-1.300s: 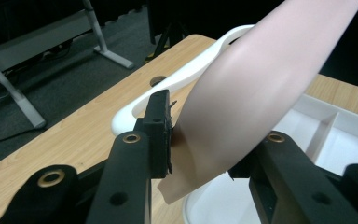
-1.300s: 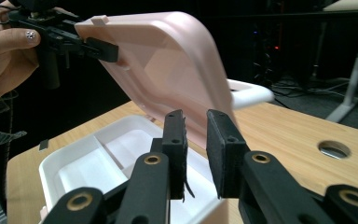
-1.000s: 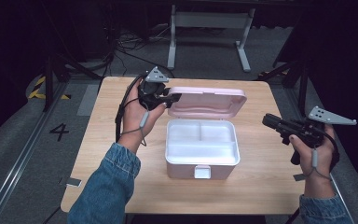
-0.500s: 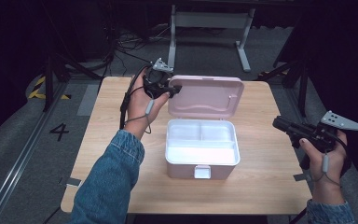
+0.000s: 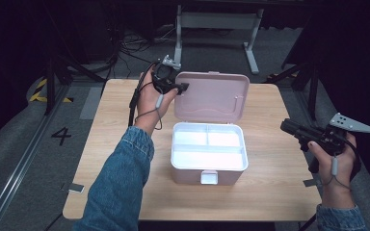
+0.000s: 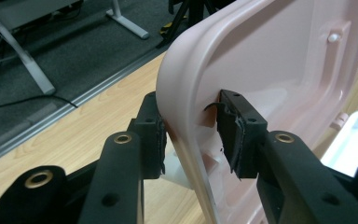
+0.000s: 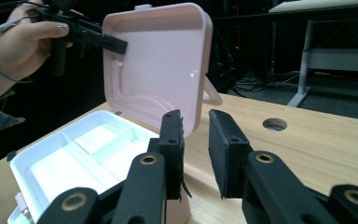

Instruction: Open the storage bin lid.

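Observation:
A pale pink box [image 5: 209,154] with white compartments stands open mid-table. Its lid [image 5: 212,96] is raised almost upright at the back. My left gripper [image 5: 183,89] is at the lid's upper left corner. In the left gripper view the lid's edge [image 6: 284,60] runs between the jaws of the left gripper [image 6: 191,135], which have just been opening; the right pad stands off the inner face. My right gripper [image 5: 285,126] hovers right of the box, pointing at it. Its jaws [image 7: 196,154] have just been opening with nothing between them. Beyond them are the lid [image 7: 163,65] and the left gripper [image 7: 116,45].
The wooden table [image 5: 270,192] has bare room left and right of the box and a round cable hole [image 7: 275,124]. A white latch [image 5: 208,177] sits on the box front. A metal desk frame [image 5: 217,29] stands on the floor beyond, where a "4" [image 5: 61,135] is marked.
The left hand has moved toward the table's far side and the lid has swung up to stand steeper. The right hand has drifted slightly to the right.

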A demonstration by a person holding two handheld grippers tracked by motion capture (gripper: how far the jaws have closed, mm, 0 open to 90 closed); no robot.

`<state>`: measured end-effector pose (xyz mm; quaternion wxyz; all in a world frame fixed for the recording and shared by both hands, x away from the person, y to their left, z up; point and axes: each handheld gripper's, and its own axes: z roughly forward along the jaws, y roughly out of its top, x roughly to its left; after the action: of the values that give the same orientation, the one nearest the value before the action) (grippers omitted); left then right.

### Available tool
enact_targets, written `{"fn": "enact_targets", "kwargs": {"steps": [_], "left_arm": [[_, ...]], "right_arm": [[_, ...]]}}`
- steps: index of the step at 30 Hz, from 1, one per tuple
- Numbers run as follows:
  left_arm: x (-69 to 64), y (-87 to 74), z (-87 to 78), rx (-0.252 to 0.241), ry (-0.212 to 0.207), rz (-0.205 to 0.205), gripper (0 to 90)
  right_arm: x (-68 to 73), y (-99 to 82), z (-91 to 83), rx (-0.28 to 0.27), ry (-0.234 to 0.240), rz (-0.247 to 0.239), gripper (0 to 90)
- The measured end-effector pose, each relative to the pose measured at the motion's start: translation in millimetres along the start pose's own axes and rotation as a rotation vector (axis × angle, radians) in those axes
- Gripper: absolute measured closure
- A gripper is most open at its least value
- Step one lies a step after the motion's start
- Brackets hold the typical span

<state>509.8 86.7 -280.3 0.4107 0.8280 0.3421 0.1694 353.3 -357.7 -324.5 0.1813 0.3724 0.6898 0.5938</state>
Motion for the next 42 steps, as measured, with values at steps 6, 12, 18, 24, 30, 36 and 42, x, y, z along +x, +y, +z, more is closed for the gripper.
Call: {"fn": "enact_targets", "kwargs": {"steps": [6, 12, 18, 24, 30, 36, 42], "left_arm": [[9.9, 3.1, 9.8, 0.033, -0.024, -0.046, 62.8], [19.9, 5.7, 19.2, 0.078, -0.052, -0.075, 62.4], [27.6, 0.8, 29.5, 0.086, -0.046, -0.097, 62.4], [32.1, -4.7, 36.6, 0.113, -0.014, -0.091, 66.7], [34.5, -6.6, 48.0, 0.162, 0.012, -0.092, 67.9], [39.7, -9.9, 56.8, 0.201, 0.01, -0.117, 69.0], [38.4, -10.0, 62.0, 0.227, 0.024, -0.128, 68.2]], "right_arm": [[0.4, 0.6, -1.9, -0.007, -0.001, -0.005, 75.7], [-3.9, -2.2, -4.7, 0.001, -0.015, 0.01, 75.5], [-7.5, -4.2, -2.6, 0.006, -0.024, 0.015, 75.0], [-8.0, -5.1, -1.0, 0.012, -0.027, 0.012, 74.6], [-7.7, -6.3, 1.1, 0.018, -0.026, 0.016, 74.4], [-8.8, -7.1, 1.5, 0.024, -0.027, 0.019, 73.6], [-9.8, -8.5, 4.6, 0.032, -0.023, 0.018, 73.5]]}}
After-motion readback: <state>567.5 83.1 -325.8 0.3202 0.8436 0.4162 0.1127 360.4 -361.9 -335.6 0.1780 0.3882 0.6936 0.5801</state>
